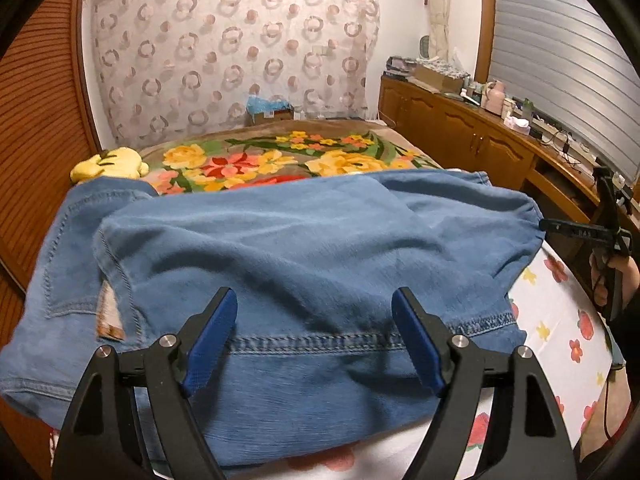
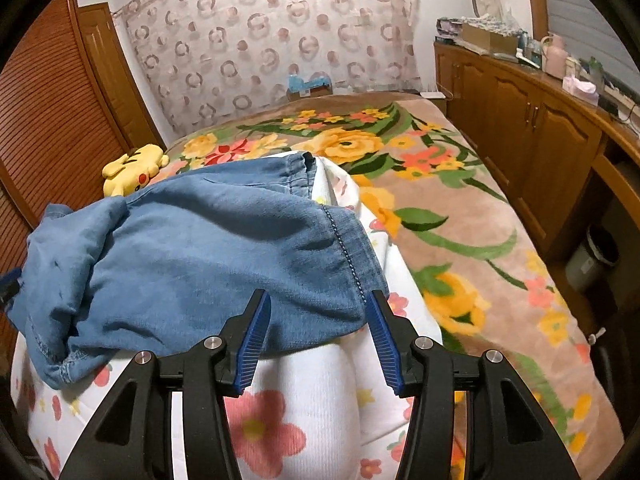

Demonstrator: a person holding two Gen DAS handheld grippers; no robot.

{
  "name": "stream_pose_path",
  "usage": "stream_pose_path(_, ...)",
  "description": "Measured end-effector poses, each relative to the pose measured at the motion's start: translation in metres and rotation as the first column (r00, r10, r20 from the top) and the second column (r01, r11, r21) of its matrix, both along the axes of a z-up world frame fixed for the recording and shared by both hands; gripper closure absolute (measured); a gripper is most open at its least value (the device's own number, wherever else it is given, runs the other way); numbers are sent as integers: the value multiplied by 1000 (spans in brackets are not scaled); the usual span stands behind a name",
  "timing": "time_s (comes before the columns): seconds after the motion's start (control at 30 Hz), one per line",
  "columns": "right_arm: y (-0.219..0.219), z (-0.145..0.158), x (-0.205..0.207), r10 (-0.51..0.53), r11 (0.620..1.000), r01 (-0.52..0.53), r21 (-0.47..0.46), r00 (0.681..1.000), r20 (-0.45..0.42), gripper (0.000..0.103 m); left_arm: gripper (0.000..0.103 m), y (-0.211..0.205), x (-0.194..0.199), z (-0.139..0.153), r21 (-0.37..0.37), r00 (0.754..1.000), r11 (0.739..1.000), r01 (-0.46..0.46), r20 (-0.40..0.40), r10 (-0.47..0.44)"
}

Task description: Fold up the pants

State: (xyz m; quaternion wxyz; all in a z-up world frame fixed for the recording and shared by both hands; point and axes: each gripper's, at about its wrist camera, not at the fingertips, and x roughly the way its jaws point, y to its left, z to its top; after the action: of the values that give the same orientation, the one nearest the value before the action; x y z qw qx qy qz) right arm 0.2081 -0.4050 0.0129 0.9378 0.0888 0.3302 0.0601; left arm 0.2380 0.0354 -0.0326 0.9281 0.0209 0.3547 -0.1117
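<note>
Left wrist view: left gripper [image 1: 314, 300] released, empty, over the pants [image 1: 280, 240] near the bed's near edge; long axis ran crosswise.

Right wrist view: right gripper [image 2: 318, 300] released at pants' [image 2: 200, 248] right end, just touching, prob. nearer that hem.

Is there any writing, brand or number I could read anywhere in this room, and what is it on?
None can be read.
Right gripper: small pale marks on its black side, too blurred to read.
Tag tucked in the jeans: no legible print.
Boxes on the cabinet: too small to read.
</note>
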Motion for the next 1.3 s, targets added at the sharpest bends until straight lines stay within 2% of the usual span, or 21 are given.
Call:
stream_pose_path(0.2, 1, -1, 10, -3, 1000, 2, -12, 1000, -19, 51, 23, -6, -6, -7, -8, 1000, 1000, 9, -14, -9)
stream_pose_path(0.43, 4, -1, 16, -41, 998, 40, -43, 999, -28, 51, 23, 22, -25, -8, -13, 999, 999, -38, -13, 38)
stream_pose_path(0.67, -1, -7, 25, -35, 999, 35, 11, 998, -44, 51, 23, 71, -47, -17, -9, 988, 988, -152, -26, 152)
stream_pose_path(0.83, -7, -10, 29, 5, 997, -1, 74, 999, -46, 51, 25, 85, -49, -22, -40, 984, 983, -178, -31, 177)
stream_pose_path(0.9, -7, -13, 31, 22, 997, -17, 76, 998, -60, 51, 36, 80, -48, -25, -47, 987, 986, -158, -32, 156)
stream_pose_path(0.93, -6, -13, 31, 27, 997, -22, 74, 998, -62, 55, 40, 79, -49, -26, -50, 989, 988, -145, -32, 144)
stream_pose_path(0.97, -7, -13, 31, 31, 997, -27, 76, 998, -62, 60, 50, 76, -49, -27, -51, 991, 990, -133, -33, 131)
stream_pose_path(1.0, -8, -12, 30, 40, 996, -35, 84, 997, -59, 69, 60, 74, -49, -28, -49, 992, 991, -124, -36, 123)
stream_pose_path(1.03, -8, -12, 30, 52, 995, -47, 93, 997, -54, 78, 66, 74, -50, -27, -50, 993, 992, -117, -39, 115)
stream_pose_path(1.1, -6, -9, 28, 70, 994, -66, 90, 997, -40, 87, 91, 70, -51, -27, -44, 994, 994, -102, -42, 100)
stream_pose_path(1.2, -1, 0, 23, 64, 997, -64, 40, 998, -3, 89, 97, 78, -57, -13, -45, 991, 990, -136, 9, 137)
stream_pose_path(1.3, 0, 12, 15, 48, 999, -49, 22, 998, 43, 90, 97, 95, -62, 1, -44, 980, 981, -191, 39, 193)
